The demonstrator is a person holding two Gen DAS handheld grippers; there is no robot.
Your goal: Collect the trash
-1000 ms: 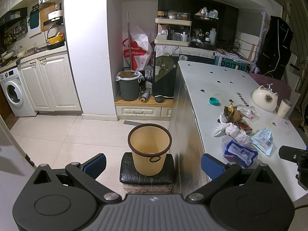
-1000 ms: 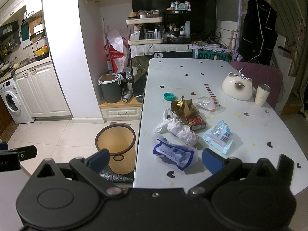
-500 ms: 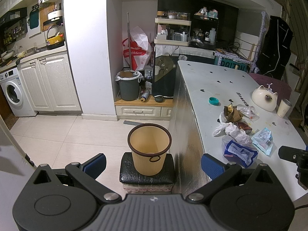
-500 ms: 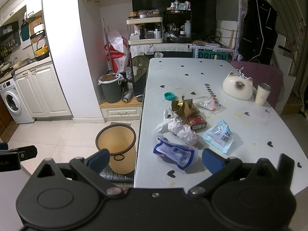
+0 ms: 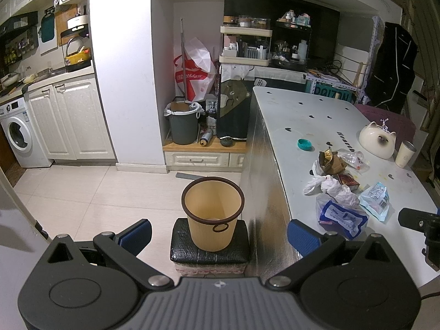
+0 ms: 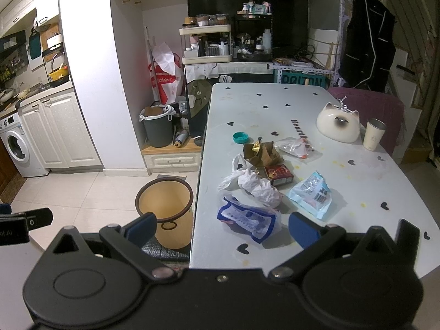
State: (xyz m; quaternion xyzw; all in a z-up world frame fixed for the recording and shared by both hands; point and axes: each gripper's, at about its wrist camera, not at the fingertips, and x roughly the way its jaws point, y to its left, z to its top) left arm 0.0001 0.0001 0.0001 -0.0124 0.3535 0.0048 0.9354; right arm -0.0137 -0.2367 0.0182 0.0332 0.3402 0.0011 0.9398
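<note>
While wrappers (image 6: 249,217) litter the table (image 6: 357,181), the beige bin (image 5: 212,217) sits nearly empty.

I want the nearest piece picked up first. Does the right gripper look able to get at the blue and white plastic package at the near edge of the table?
Probably yes. The right gripper is open, and the blue and white package lies just ahead between its fingers, on top of the table with nothing over it. The crumpled white bag sits right behind it.

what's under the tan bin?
The tan bin stands on a black padded stool, beside the table. Below the cushion a pale patterned side shows; the stool's base and the floor under it are hidden.
</note>
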